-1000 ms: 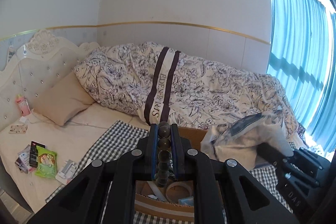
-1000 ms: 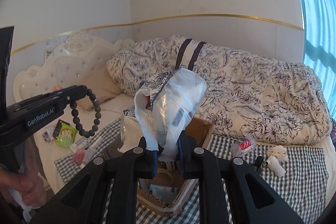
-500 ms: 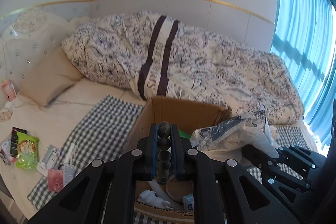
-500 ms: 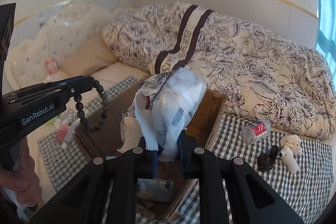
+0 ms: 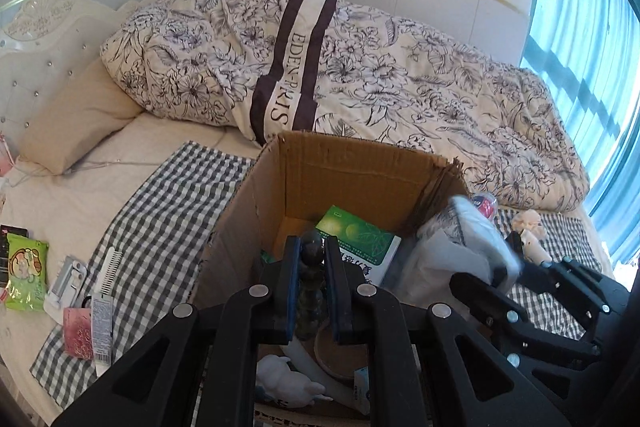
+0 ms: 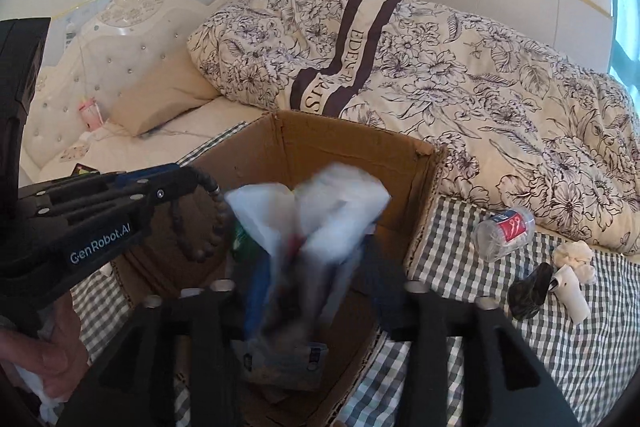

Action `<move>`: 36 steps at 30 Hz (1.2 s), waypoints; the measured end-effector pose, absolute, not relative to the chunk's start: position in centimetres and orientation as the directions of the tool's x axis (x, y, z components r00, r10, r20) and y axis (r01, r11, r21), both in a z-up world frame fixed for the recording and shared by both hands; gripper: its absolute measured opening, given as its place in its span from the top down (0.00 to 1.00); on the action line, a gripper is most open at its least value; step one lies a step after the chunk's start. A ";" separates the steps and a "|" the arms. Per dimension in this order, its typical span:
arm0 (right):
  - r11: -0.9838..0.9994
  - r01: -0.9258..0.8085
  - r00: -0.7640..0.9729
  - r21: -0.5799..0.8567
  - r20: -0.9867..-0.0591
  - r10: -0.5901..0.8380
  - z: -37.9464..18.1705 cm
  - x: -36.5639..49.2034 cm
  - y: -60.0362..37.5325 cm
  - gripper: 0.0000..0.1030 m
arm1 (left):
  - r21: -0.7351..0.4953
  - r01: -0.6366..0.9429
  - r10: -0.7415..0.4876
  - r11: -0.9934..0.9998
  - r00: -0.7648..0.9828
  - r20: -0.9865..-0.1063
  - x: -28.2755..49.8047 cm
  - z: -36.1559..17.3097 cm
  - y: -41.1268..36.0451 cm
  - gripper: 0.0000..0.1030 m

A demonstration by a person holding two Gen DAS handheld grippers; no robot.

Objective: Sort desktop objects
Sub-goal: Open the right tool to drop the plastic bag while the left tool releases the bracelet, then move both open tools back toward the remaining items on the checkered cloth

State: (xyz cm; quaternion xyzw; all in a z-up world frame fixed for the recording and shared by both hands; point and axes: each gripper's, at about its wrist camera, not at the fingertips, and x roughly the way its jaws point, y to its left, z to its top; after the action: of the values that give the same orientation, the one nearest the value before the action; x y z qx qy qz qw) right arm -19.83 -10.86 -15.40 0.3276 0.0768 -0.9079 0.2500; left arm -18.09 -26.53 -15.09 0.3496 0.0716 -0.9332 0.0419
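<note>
Both grippers have descended since the earlier frames, so the cardboard box (image 5: 352,167) now fills the centre of each view and its contents show.

Left wrist view, left to right: a green snack packet (image 5: 24,277), a white comb (image 5: 110,267) and a pink packet (image 5: 78,331) lie at lower left on the checked cloth (image 5: 160,227). At lower centre the left gripper (image 5: 311,269) is clamped on a dark bead bracelet (image 5: 310,259), held over the box opening. Inside the box, a green carton (image 5: 360,237) leans at the far wall, a tape roll (image 5: 340,355) and a white figurine (image 5: 288,383) lie below the fingers. At right the plastic bag (image 5: 460,259) sits at the box's right rim, in front of the right gripper's body.

Right wrist view, left to right: a hand (image 6: 44,355) at lower left grips the left gripper's handle; the bracelet (image 6: 208,227) hangs as a loop from its tips, over the box (image 6: 352,155). At centre the bag (image 6: 312,223) is motion-blurred over the box interior. The right gripper (image 6: 304,291) is blurred too, its fingers appearing spread wide of the bag; whether contact remains cannot be told. At right, a crushed bottle (image 6: 504,233), a dark object (image 6: 530,293) and a white tube (image 6: 568,293) rest on the cloth (image 6: 520,347).
</note>
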 end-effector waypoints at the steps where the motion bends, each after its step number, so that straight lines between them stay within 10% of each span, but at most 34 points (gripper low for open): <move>1: -0.863 0.504 -0.663 0.026 -0.629 -0.406 -15.3 -19.7 -10.7 0.41 | -0.103 0.131 -0.031 -0.986 -0.752 -0.659 -18.1 -15.1 -26.5 0.87; 36: -0.902 0.419 -0.784 0.108 -0.459 -0.419 -3.6 -9.3 0.7 0.36 | -0.100 0.113 -0.052 -0.989 -0.876 -0.479 -7.9 -1.5 -19.3 0.68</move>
State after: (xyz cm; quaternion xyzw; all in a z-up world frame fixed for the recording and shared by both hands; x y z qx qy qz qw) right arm -9.26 0.71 -3.64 0.2429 0.0001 -0.9444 0.2217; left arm -7.88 -19.29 -1.45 0.2452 0.0624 -0.9665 0.0428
